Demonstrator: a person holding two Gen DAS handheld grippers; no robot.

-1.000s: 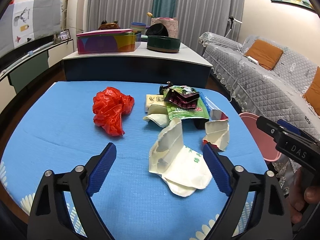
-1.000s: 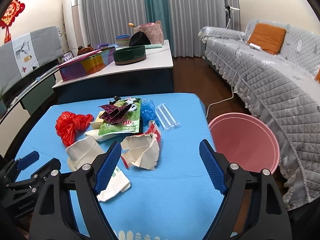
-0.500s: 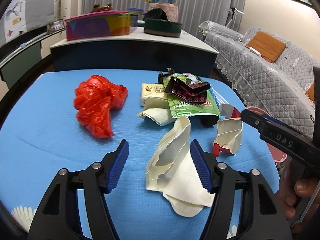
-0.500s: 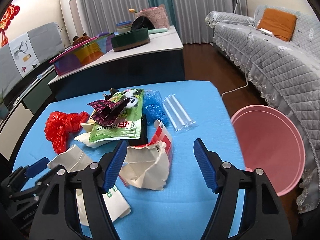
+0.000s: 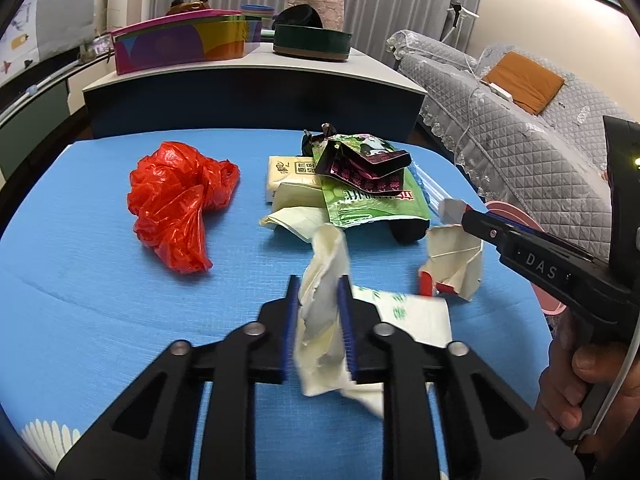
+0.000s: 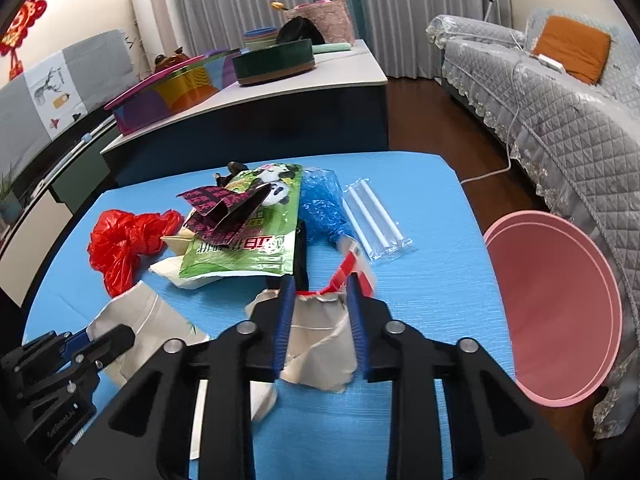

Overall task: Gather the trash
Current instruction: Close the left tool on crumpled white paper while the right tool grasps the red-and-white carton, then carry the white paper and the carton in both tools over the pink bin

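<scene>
On the blue table cover [image 5: 80, 280] lies a heap of trash. My left gripper [image 5: 318, 282] has its jaws closing, and a crumpled cream paper wrapper [image 5: 320, 320] fills the gap, pressed by both pads. My right gripper [image 6: 319, 284] is closing too, with a torn white carton with a red edge [image 6: 320, 332] pinched between its pads. Each gripper shows in the other view: the right gripper [image 5: 476, 222] above the carton [image 5: 452, 264], the left gripper [image 6: 108, 338] on the wrapper [image 6: 144, 312].
A red plastic bag [image 5: 176, 208], a green snack pouch [image 6: 248, 240], a dark red wrapper [image 5: 360, 164], blue plastic [image 6: 320, 208], wrapped straws [image 6: 372, 220] and a tissue pack [image 5: 288, 176] lie further back. A pink bin [image 6: 552, 304] stands off the right edge, beside a grey sofa [image 6: 560, 112].
Both grippers came forward and down over the table. Their wide-open jaws closed in, the left onto the cream wrapper and the right onto the torn carton.
</scene>
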